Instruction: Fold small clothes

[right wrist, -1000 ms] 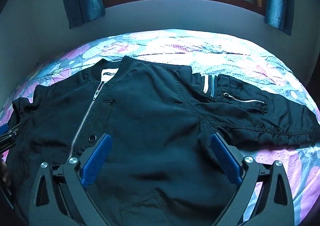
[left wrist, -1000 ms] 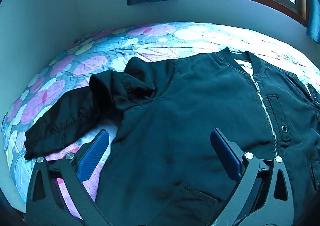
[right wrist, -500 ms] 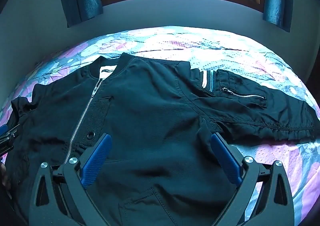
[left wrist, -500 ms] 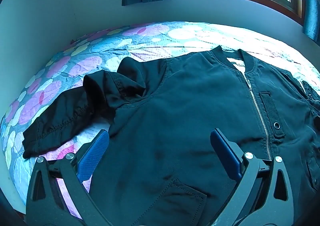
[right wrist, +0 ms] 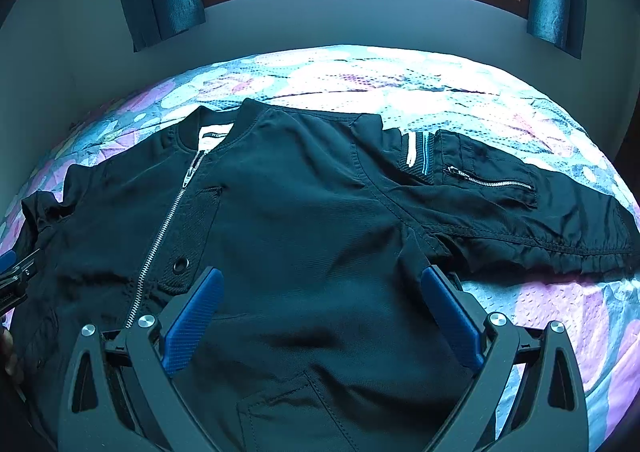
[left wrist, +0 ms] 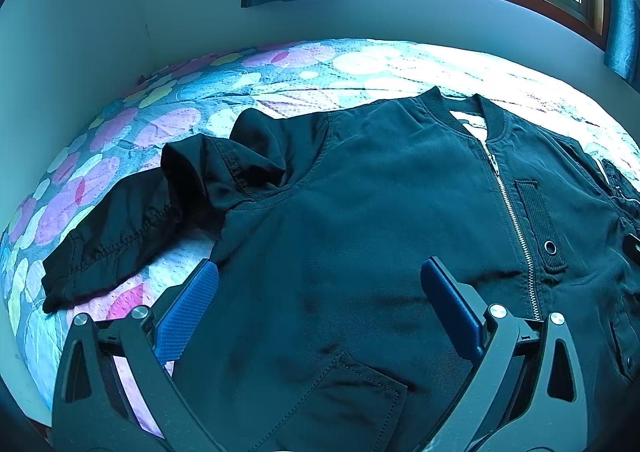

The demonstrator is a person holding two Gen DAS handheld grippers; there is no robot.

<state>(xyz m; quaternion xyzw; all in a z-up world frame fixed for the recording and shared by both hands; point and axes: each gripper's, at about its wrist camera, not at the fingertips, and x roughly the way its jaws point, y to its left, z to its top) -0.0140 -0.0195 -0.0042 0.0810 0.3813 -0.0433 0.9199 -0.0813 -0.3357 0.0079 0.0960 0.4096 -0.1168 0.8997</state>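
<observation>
Left wrist view is showing the black jacket (left wrist: pixel 380 211) lying front-up and zipped on the patterned bed (left wrist: pixel 120 139), its left-hand sleeve (left wrist: pixel 120 236) bunching near the shoulder, probably needing flattening before any fold. Left gripper (left wrist: pixel 320 292) is hovering over the lower body with jaws spread wide, gripping nothing. Right gripper (right wrist: pixel 320 296) is likewise hanging with jaws apart and empty, while the other sleeve (right wrist: pixel 520 211) is stretching straight rightward, ready for folding in

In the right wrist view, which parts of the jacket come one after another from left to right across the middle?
Main zipper → snap eyelet → white and blue stripes → sleeve pocket zipper → sleeve end.
</observation>
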